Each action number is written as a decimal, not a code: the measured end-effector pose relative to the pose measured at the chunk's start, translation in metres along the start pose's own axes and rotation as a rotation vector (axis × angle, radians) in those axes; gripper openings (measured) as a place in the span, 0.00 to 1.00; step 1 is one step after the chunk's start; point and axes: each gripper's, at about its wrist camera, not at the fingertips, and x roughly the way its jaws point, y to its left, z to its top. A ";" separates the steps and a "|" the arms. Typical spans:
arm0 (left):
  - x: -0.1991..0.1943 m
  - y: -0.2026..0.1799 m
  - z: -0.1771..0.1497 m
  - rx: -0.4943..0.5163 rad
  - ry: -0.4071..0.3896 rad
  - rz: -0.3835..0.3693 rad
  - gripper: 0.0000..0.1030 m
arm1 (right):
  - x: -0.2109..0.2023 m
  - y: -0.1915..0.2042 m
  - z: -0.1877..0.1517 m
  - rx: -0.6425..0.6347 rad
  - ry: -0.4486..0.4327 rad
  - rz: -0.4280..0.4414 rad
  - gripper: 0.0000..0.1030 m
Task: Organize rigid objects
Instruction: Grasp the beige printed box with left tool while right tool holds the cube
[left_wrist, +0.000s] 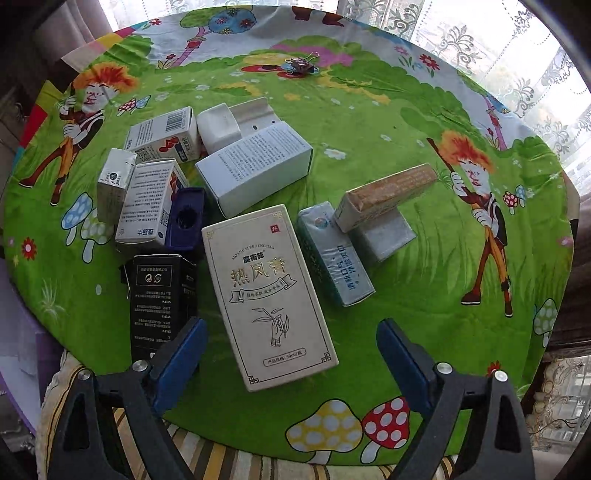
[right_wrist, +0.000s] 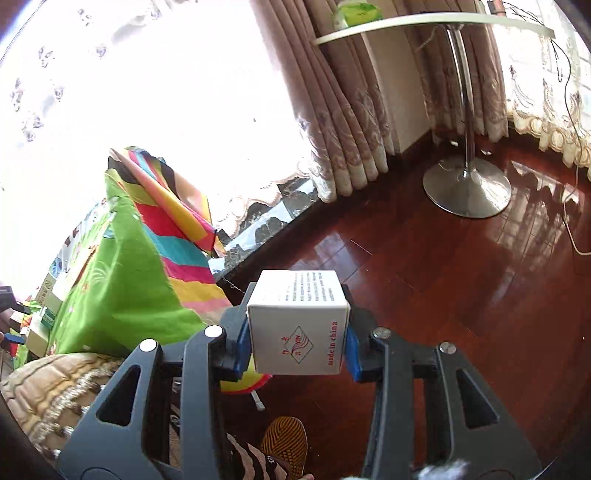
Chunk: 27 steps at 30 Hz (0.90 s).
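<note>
In the left wrist view several small cartons lie on a round table under a green cartoon cloth (left_wrist: 388, 332). A tall cream box (left_wrist: 269, 295) lies flat nearest me, between a black box (left_wrist: 162, 295) and a pale blue box (left_wrist: 334, 254). My left gripper (left_wrist: 290, 325) hangs open above the cream box's near end, its blue pads (left_wrist: 184, 354) touching nothing. Further back are a large white box (left_wrist: 255, 170) and an orange-topped box (left_wrist: 388, 195). In the right wrist view my right gripper (right_wrist: 297, 338) is shut on a white cube-shaped box (right_wrist: 297, 325) with red print, held over the floor beside the table.
More white cartons (left_wrist: 147, 203) and a dark blue holder (left_wrist: 184, 218) crowd the table's left part. A binder clip (left_wrist: 301, 66) lies at the far side. Right of the draped table (right_wrist: 122, 280) are a red wooden floor (right_wrist: 443, 277), a chrome-based stand (right_wrist: 467, 188), curtains (right_wrist: 351, 110) and a person's shoe (right_wrist: 284, 439).
</note>
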 end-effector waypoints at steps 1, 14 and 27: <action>0.006 0.004 0.000 -0.004 0.019 -0.005 0.55 | -0.004 0.012 0.006 -0.025 -0.006 0.012 0.43; -0.085 0.045 -0.065 0.132 -0.177 -0.238 0.50 | -0.060 0.108 0.024 -0.177 -0.049 0.103 0.43; -0.132 0.117 -0.114 0.143 -0.380 -0.232 0.50 | -0.104 0.231 0.008 -0.406 -0.031 0.203 0.43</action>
